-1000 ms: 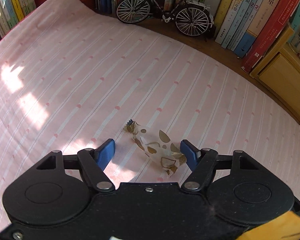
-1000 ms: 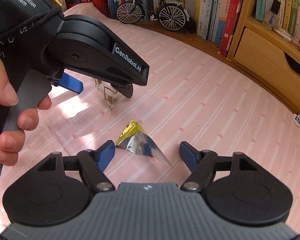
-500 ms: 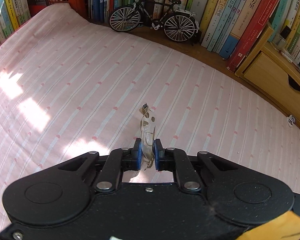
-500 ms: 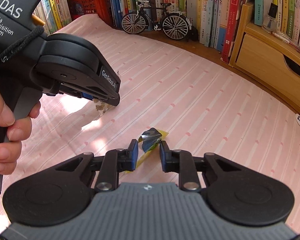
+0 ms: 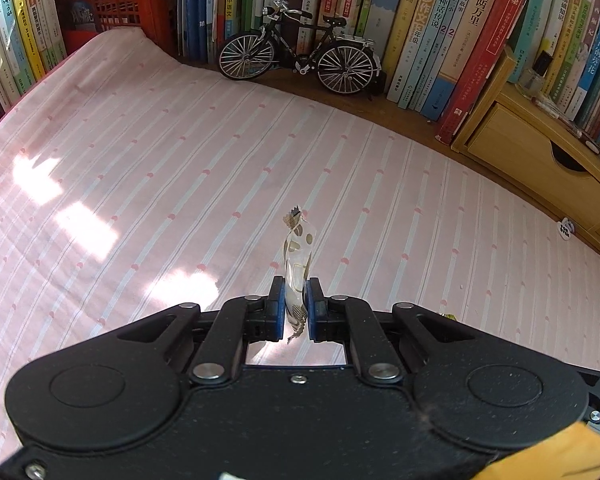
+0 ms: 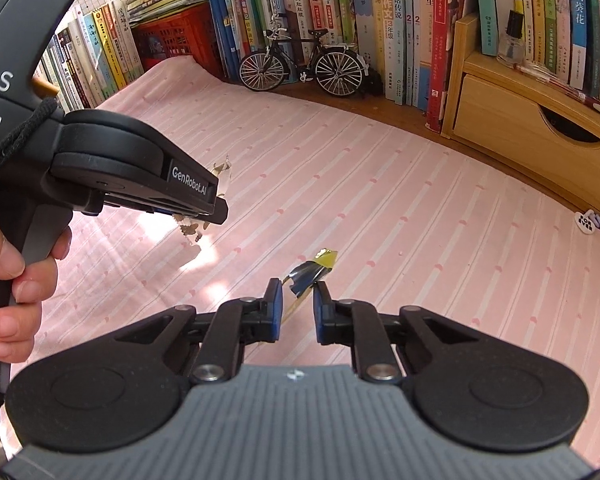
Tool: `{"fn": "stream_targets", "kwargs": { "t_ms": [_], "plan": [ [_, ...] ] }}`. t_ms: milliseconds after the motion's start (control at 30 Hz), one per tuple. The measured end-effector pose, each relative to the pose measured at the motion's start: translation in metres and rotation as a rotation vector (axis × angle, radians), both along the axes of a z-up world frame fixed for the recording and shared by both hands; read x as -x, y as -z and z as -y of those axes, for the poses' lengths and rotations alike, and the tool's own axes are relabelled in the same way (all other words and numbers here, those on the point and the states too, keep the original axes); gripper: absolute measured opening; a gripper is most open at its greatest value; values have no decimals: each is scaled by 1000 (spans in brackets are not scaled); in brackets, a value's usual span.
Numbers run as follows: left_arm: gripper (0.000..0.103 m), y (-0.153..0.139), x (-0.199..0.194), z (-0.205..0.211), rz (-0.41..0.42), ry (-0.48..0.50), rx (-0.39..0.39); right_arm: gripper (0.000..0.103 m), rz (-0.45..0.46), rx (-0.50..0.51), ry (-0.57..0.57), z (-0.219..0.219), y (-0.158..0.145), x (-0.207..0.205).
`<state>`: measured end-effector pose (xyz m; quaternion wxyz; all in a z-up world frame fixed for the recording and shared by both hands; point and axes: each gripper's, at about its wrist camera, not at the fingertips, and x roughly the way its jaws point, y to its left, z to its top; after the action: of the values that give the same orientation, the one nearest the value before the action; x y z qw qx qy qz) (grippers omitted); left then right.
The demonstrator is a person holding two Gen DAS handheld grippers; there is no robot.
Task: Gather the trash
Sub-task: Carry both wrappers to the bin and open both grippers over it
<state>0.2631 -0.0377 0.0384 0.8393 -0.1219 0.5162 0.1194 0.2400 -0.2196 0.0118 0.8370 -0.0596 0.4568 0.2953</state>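
Both wrappers are now lifted off the pink cloth [image 5: 140, 184]: left gripper [image 5: 295, 304] clamping the spotted wrapper [image 5: 298, 252] at frame centre, right gripper [image 6: 297, 308] clamping the foil wrapper [image 6: 306, 274].

Sunlight falls in bright patches across the pink striped cloth [image 5: 148, 184] covering the table. Behind it, a packed row of upright books [image 5: 428, 20] runs wall to wall, with a model bicycle [image 5: 300, 60] parked in front. A red plastic crate [image 5: 116, 4] sits back left; a wooden drawer unit [image 6: 532, 120] stands right.
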Motion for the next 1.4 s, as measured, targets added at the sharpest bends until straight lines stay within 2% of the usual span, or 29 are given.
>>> {"fn": "stream_targets", "kwargs": {
  "t_ms": [400,533,800,1133,1400],
  "plan": [
    [9,-10,14,1,17,1,-11,20,3,-19,43,6,-4,7],
    [9,-13,16,-3,23,-8,-11,27,-6,-16,65,5,-1,6],
    [9,-20,25,-13,43,-32,10,26,-6,-14,54,-1,1,2],
    [9,-38,70,-29,79,-104,14,21,-6,-35,31,-6,-6,7],
    [9,-62,116,-36,119,-126,34,20,21,-57,46,-8,-29,36]
  ]
}}
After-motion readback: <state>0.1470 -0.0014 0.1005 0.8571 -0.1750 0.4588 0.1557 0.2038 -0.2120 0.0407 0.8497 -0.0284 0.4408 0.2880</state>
